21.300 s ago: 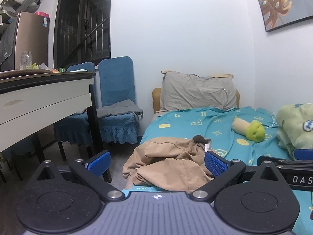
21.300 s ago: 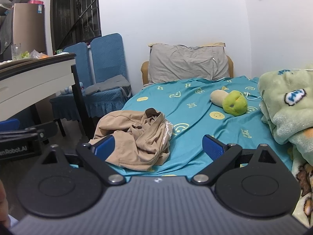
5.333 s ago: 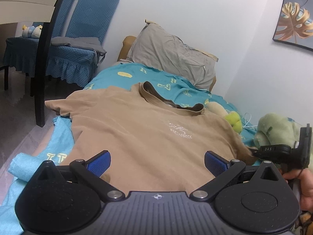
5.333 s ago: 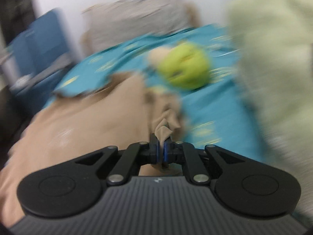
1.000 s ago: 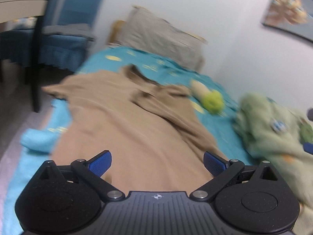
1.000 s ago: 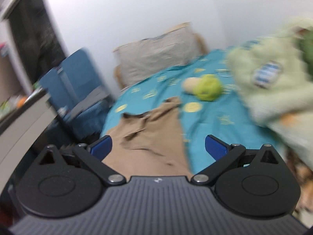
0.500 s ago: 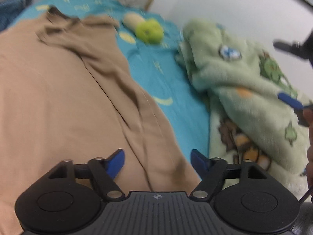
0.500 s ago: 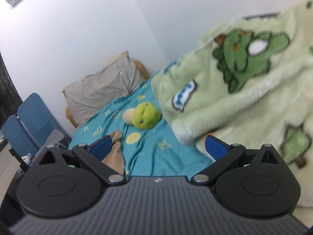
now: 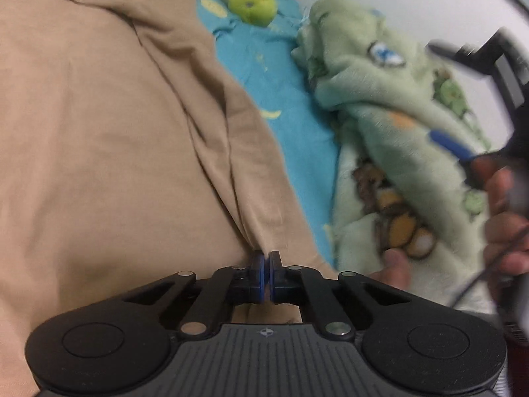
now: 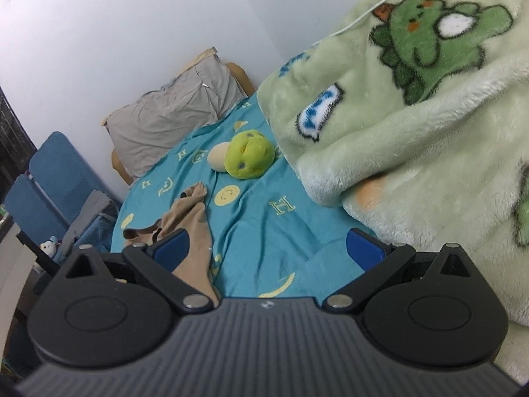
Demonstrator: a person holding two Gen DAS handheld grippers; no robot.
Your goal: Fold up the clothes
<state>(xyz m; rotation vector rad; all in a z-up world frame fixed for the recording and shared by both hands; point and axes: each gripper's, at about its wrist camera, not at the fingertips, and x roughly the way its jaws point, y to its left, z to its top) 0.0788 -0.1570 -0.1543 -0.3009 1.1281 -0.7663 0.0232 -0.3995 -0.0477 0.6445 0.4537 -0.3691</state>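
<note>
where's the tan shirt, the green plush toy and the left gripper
tan shirt [image 9: 99, 139], left wrist view, on the flat body of the cloth.
green plush toy [image 10: 248, 154], right wrist view, on its round green head.
left gripper [image 9: 265, 273], left wrist view, between the shut blue pads at the shirt's fold.

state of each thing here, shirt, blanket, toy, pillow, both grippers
shirt: spread on the bed, right side folded in
left gripper: shut on the shirt's near hem
right gripper: open, holding nothing
blanket: bunched in a heap
toy: lying on the sheet
pillow: propped at the bed's head
</note>
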